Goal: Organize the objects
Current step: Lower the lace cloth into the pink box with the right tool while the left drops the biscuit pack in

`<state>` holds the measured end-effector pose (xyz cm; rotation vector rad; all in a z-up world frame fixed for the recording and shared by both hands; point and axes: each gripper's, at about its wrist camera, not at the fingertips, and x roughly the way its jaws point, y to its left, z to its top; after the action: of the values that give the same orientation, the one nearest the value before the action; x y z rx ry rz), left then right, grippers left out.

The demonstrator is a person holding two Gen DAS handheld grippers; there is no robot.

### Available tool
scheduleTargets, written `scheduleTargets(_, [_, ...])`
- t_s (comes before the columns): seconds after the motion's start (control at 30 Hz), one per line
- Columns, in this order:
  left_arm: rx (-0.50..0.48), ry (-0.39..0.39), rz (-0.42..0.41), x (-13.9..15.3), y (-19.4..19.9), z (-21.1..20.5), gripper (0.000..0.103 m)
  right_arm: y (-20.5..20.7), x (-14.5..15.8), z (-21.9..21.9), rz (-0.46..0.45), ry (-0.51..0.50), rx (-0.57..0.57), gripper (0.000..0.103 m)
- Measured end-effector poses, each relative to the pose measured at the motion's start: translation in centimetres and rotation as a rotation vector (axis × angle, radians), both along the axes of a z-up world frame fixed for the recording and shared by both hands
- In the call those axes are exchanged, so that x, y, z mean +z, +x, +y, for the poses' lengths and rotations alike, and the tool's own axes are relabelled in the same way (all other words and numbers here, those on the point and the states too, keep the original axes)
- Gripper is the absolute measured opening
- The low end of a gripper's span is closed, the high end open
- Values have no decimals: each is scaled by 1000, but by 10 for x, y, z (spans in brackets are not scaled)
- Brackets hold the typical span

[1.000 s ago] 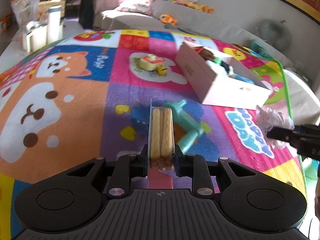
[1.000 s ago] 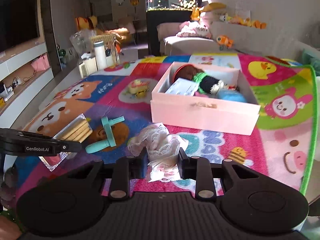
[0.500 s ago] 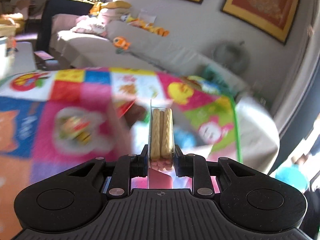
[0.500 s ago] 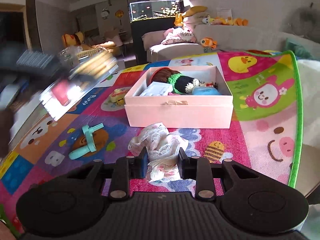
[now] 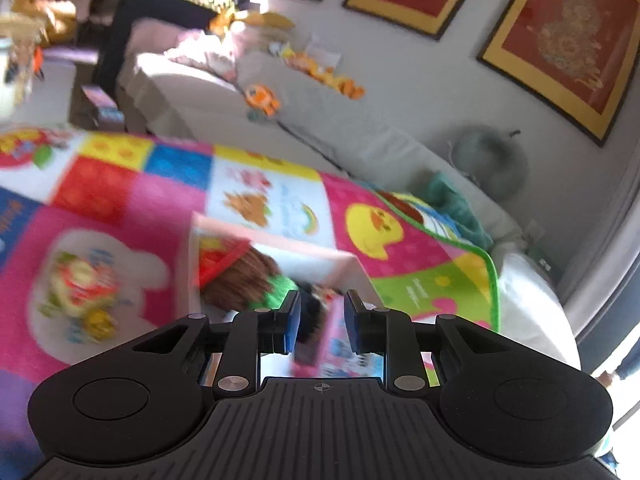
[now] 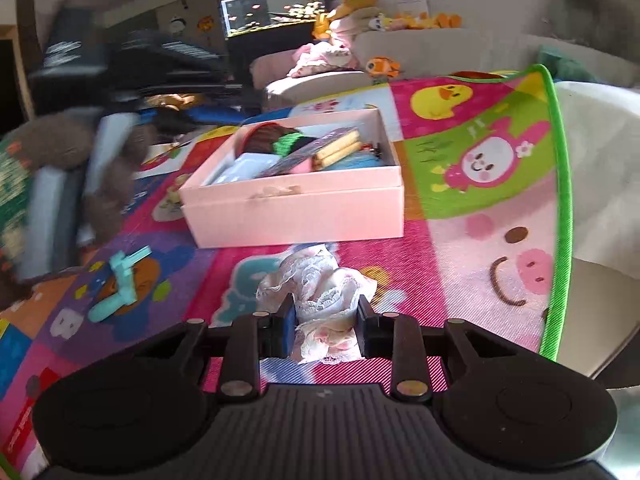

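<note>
My left gripper (image 5: 320,320) is open and empty above the pink box (image 5: 280,240). The clear pack of biscuit sticks (image 6: 328,150) lies inside the pink box (image 6: 296,208), on top of a doll and other items; in the left wrist view it shows blurred below the fingers (image 5: 316,344). My right gripper (image 6: 325,328) is shut on a white lace cloth (image 6: 320,292) and holds it just in front of the box. The left gripper (image 6: 132,64) shows blurred at the left of the right wrist view.
A teal plastic toy (image 6: 120,284) lies on the colourful play mat (image 6: 480,240) left of the cloth. A small yellow toy (image 5: 84,292) sits on the mat left of the box. A sofa (image 5: 280,112) with plush toys stands behind.
My left gripper has opened and dropped the biscuit pack into the pink box. My right gripper has kept hold of the lace cloth and moved closer to the box.
</note>
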<state>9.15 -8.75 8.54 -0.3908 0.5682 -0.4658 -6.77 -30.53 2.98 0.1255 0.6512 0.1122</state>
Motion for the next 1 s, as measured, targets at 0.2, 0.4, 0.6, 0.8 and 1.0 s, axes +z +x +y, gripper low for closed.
scheduleTargets(0.2, [-2, 124, -113, -5, -55, 47, 26, 19, 41, -17, -78, 22, 1, 28])
scheduleTargets(0.4, [7, 107, -60, -47, -80, 105, 26, 100, 97, -25, -59, 64, 3, 28])
scheduleTargets(0.6, [93, -90, 14, -84, -76, 155, 26, 219, 97, -3, 114, 46, -61, 28])
scheduleTargets(0.8, [101, -258, 51, -90, -73, 179, 26, 294, 45, 37, 261, -114, -128, 28])
scheduleTargets(1.0, [93, -289, 68, -91, -72, 183, 26, 303, 35, 39, 356, -170, -149, 44])
